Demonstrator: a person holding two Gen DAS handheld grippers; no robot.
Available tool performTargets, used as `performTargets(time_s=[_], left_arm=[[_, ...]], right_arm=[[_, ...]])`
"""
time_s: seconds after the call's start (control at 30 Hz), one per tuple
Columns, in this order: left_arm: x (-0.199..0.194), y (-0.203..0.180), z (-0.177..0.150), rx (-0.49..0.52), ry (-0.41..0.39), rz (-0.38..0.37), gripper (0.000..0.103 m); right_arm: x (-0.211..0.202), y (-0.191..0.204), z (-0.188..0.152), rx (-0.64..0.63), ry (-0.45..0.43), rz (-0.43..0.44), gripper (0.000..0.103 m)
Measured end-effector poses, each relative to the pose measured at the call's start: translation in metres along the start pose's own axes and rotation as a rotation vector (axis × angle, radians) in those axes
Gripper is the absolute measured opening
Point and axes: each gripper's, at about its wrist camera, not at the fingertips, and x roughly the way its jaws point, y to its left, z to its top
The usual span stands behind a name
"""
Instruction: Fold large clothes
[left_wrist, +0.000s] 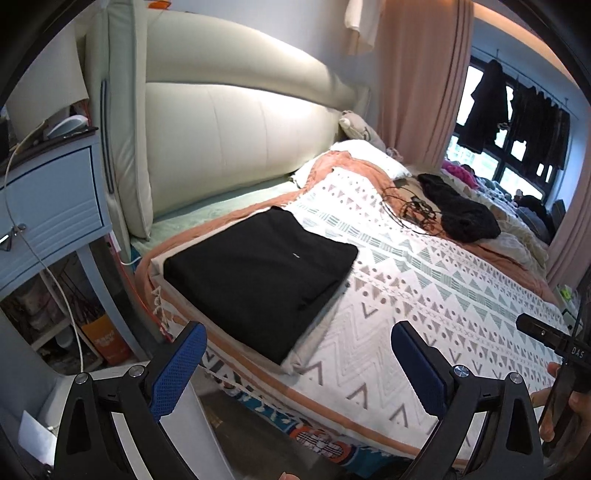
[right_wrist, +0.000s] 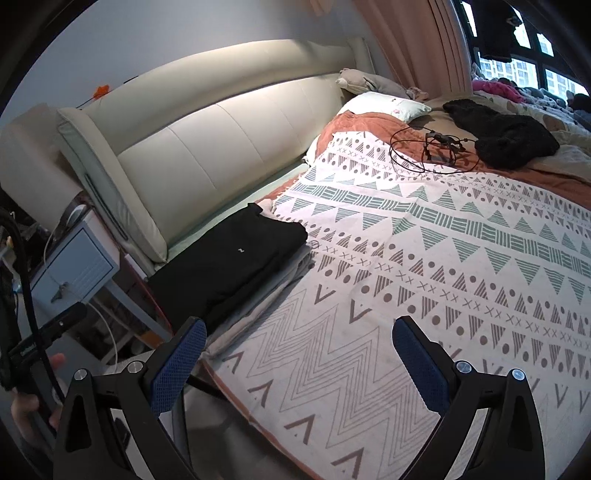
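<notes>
Jaws of the left hand-held gripper (left_wrist: 297, 363) stand wide apart, released, with nothing between the blue pads; it hangs over the near edge of the bed (left_wrist: 369, 417), close to the near corner by the nightstand. The right hand-held gripper (right_wrist: 299, 363) is likewise spread wide and empty, above the near edge of the bed further along, over the zigzag part of the patterned blanket (right_wrist: 424, 258). A hand (right_wrist: 22, 406) on the other gripper's handle shows at the edge of each view.

Beyond the left hand-held gripper, the folded black garment (left_wrist: 258, 266) lies flat as a neat rectangle at the bed's near corner toward the cream headboard (left_wrist: 229, 125), resting on a folded grey piece whose edge shows under it. Further across the blanket, toward the far edge by the window, lie a tangle of black cable (right_wrist: 432, 147) and a crumpled black knit garment (right_wrist: 506, 136). A white pillow (right_wrist: 384, 105) sits at the headboard edge. A pale blue nightstand (left_wrist: 51, 206) stands beside the bed corner.
</notes>
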Motion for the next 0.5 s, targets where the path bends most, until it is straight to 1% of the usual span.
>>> performTargets(time_s=[0.1, 0.27, 0.5], left_arm=[[-0.012, -0.016, -0.015, 0.024, -0.008, -0.024, 0.1], [-0.031, -0.04, -0.037, 0.094, -0.029, -0.057, 0.1], [-0.053, -0.06, -0.064, 0.159, -0.053, -0.136, 0.1]], right_arm=[[-0.021, -0.007, -0.014, -0.009, -0.017, -0.016, 0.101], [-0.053, -0.018, -0.04, 0.005, -0.046, -0.049, 0.101], [-0.103, -0.031, -0.084, 0.04, -0.109, -0.14, 0.101]])
